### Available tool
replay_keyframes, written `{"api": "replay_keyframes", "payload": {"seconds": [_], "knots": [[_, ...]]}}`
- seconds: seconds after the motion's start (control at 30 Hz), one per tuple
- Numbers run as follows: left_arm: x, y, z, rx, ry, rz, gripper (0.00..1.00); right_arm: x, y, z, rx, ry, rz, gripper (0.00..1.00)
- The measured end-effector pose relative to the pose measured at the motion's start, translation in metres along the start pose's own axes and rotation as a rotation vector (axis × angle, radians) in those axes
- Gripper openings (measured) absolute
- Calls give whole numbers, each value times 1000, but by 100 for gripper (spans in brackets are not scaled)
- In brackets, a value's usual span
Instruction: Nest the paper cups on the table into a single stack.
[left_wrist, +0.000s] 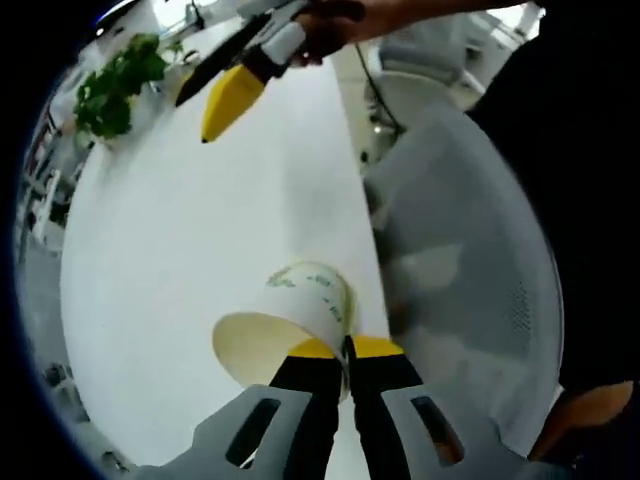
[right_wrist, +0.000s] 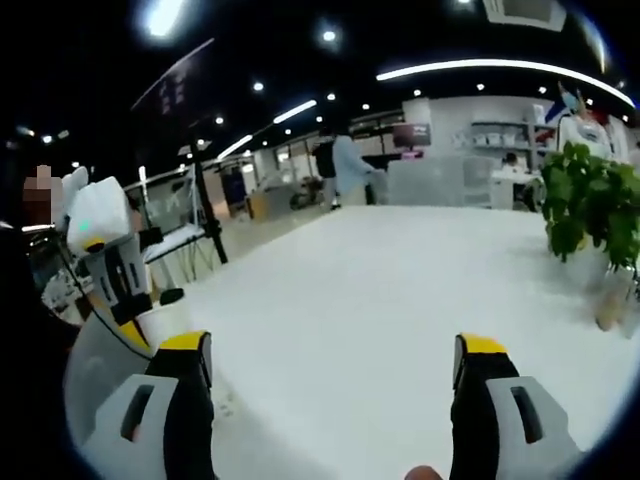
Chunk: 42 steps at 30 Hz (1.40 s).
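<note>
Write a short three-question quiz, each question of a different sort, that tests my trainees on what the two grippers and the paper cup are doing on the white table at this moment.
1. True or false: the left gripper has its yellow-tipped jaws shut on the wall of the white paper cup.
2. Multiple choice: the right gripper is A) shut on a cup, B) open with nothing between its jaws, C) shut on a plant leaf.
3. Fill in: in the left gripper view, the cup lies tipped over the white table, beside the grey mesh ____.

Key: 1 true; 2 B; 3 chair.
</note>
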<state>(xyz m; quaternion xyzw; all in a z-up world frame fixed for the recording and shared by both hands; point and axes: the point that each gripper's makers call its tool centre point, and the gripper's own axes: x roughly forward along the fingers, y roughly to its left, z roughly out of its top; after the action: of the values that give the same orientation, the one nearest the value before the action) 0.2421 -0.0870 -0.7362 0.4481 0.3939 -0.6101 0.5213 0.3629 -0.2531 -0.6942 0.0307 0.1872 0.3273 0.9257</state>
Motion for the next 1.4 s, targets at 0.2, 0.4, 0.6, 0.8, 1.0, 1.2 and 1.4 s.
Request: {"api": "replay_keyframes", "payload": {"seconds": [0.2, 0.4, 0.6, 0.8, 1.0, 1.2, 1.4], "knots": [[4, 0, -2, 80, -1, 3, 1, -1, -2, -3, 11, 1, -3, 99], [8, -5, -7, 36, -16, -20, 10, 0, -2, -5, 23, -4, -6, 98], [11, -7, -5, 15, -52, -21, 20, 1, 0, -6, 31, -2, -2, 98], [13, -9, -4, -10, -73, -29, 23, 0, -2, -10, 37, 2, -5, 98], [11, -8, -4, -41, -95, -31, 26, 0, -2, -13, 46, 7, -7, 98], [9, -7, -4, -69, -114, -29, 27, 2, -3, -11, 49, 5, -8, 98], [4, -5, -3, -124, -162, -20, 27, 5, -1, -13, 46, 16, -1, 98]]}}
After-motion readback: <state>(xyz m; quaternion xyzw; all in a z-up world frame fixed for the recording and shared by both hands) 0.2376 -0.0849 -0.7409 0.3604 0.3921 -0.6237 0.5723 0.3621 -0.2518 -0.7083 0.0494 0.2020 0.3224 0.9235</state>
